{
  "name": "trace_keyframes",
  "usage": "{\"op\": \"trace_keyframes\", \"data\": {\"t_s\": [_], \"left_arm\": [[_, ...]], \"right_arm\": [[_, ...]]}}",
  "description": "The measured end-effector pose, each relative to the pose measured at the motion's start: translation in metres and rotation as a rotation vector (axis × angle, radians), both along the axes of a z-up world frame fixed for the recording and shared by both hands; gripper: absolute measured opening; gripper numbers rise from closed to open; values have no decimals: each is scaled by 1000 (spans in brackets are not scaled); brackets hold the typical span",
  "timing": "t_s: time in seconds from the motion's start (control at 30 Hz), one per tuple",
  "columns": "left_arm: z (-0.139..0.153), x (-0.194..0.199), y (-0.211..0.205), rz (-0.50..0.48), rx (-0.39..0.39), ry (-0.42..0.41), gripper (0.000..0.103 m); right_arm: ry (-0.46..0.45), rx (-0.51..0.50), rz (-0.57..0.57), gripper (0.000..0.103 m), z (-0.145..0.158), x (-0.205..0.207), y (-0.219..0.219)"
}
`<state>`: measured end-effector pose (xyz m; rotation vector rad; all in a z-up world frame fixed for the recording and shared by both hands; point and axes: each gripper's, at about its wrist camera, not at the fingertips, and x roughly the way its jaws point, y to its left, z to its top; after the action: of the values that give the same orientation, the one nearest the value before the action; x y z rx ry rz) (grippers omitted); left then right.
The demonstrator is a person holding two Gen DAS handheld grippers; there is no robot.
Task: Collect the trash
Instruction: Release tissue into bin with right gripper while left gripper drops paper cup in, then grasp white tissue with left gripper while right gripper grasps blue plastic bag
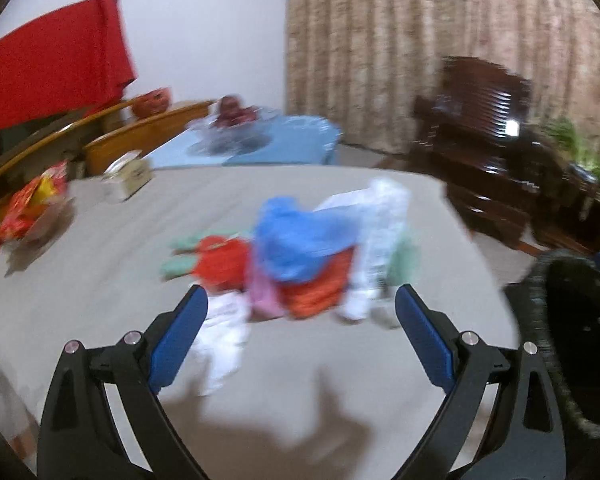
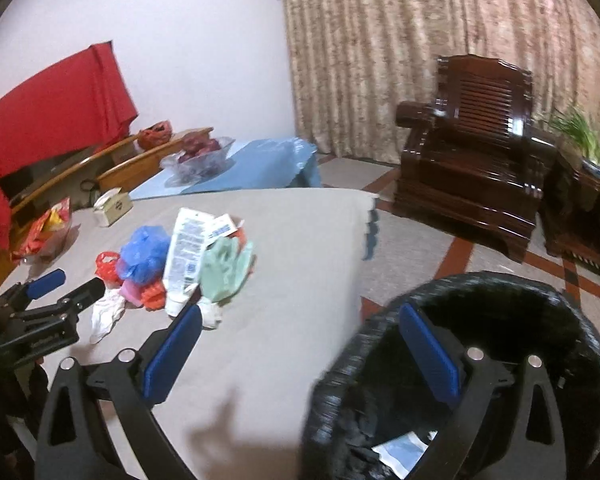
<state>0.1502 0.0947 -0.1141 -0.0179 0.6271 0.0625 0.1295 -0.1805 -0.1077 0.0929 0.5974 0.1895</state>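
A heap of trash lies on the grey tablecloth [image 2: 284,280]: a blue plastic bag [image 2: 144,252], a white tube [image 2: 184,260], a green glove [image 2: 224,268], a red net bag [image 2: 108,264] and a white tissue [image 2: 106,314]. My right gripper [image 2: 300,312] is open and empty, its right finger over the black-lined bin [image 2: 380,320]. A white and blue wrapper [image 2: 400,452] lies inside the bin. In the blurred left wrist view my left gripper [image 1: 302,304] is open and empty, just short of the blue bag [image 1: 300,236] and the tissue [image 1: 224,332]. The left gripper [image 2: 72,282] also shows beside the heap.
At the table's far left stand a tissue box [image 2: 112,202] and a bowl of snack packets [image 2: 44,232]. Behind is a blue-covered table [image 2: 260,164] with a glass fruit bowl [image 2: 200,156]. A dark wooden armchair [image 2: 468,152] stands on the floor beyond the bin.
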Motion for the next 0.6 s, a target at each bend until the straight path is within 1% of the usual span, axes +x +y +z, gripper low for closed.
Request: {"op": "trace_keyframes", "data": {"t_s": [0.07,0.1,0.13,0.17,0.2,0.3,0.47,0.5,0.57,0.6], "left_arm": [[-11,6,19,51,2,28,91],[-15,6,26,69,1,40,88],[-20,8,32,87,-2,53,82],[-28,12,40,104,-9,78,80],[-33,17,45,115,-20,100,79],[-47,26,57,137,-43,132,79],[-64,39,64,141,-61,183,78],[-68,43,66,138,-63,194,75],[-76,47,66,130,-73,227,66],[-81,46,64,125,-78,242,58]], "right_arm": [[10,-6,20,97,-5,9,15],[15,-8,32,97,-8,13,21],[18,-9,39,97,-10,15,26],[22,-11,49,97,-12,19,32],[26,-13,57,97,-14,22,38],[37,-25,77,96,-20,30,51],[62,-27,110,94,-30,42,68],[67,-28,117,93,-32,44,72],[72,-31,128,92,-34,47,75],[74,-33,132,91,-35,48,77]]}}
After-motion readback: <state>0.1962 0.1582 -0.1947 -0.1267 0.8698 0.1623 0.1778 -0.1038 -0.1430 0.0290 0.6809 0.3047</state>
